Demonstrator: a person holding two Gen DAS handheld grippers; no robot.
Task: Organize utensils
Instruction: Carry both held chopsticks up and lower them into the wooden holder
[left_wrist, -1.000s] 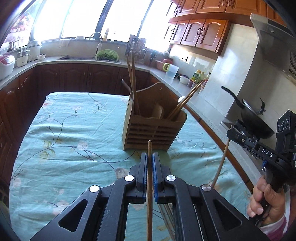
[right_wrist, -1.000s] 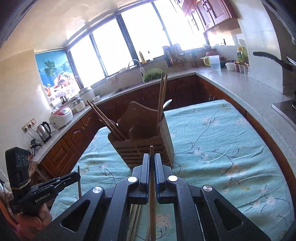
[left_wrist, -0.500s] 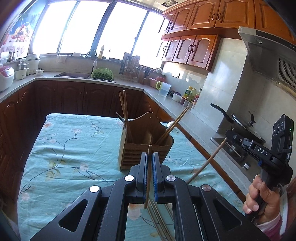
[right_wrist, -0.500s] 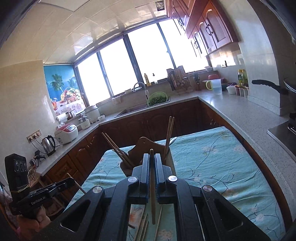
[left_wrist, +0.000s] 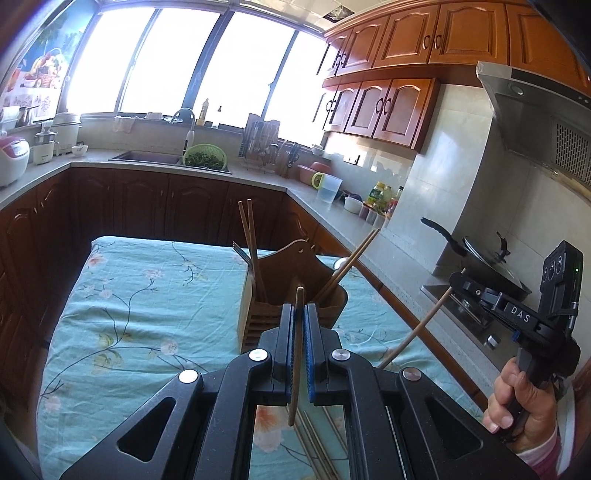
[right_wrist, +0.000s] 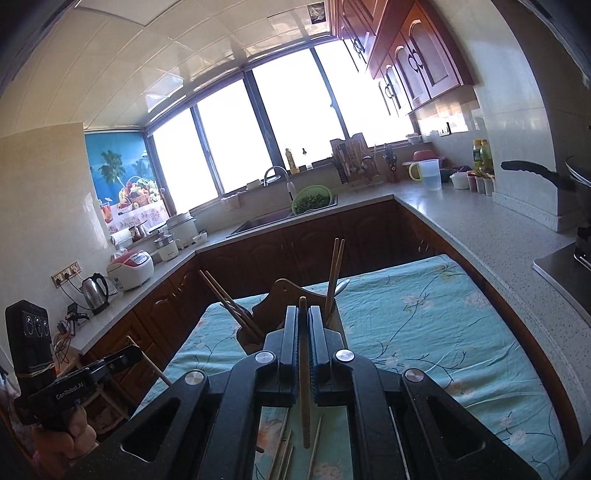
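A wooden utensil holder (left_wrist: 295, 291) stands on the floral tablecloth, with chopsticks sticking out at its left and right ends; it also shows in the right wrist view (right_wrist: 284, 306). My left gripper (left_wrist: 300, 308) is shut on one wooden chopstick (left_wrist: 296, 354), held above the table in front of the holder. My right gripper (right_wrist: 303, 312) is shut on another chopstick (right_wrist: 303, 373), also raised in front of the holder. Several loose chopsticks (left_wrist: 317, 446) lie on the cloth under the grippers, and show in the right wrist view (right_wrist: 288, 454) too.
The table with the turquoise cloth (left_wrist: 140, 306) is ringed by dark cabinets and a grey countertop (right_wrist: 491, 229). A wok (left_wrist: 487, 266) sits on the stove at right. A sink with a green colander (left_wrist: 205, 157) is at the back.
Both grippers have risen and tilted upward with their chopsticks, so the holder looks smaller and lower in both views. The right gripper's chopstick now slants instead of hanging near vertical.
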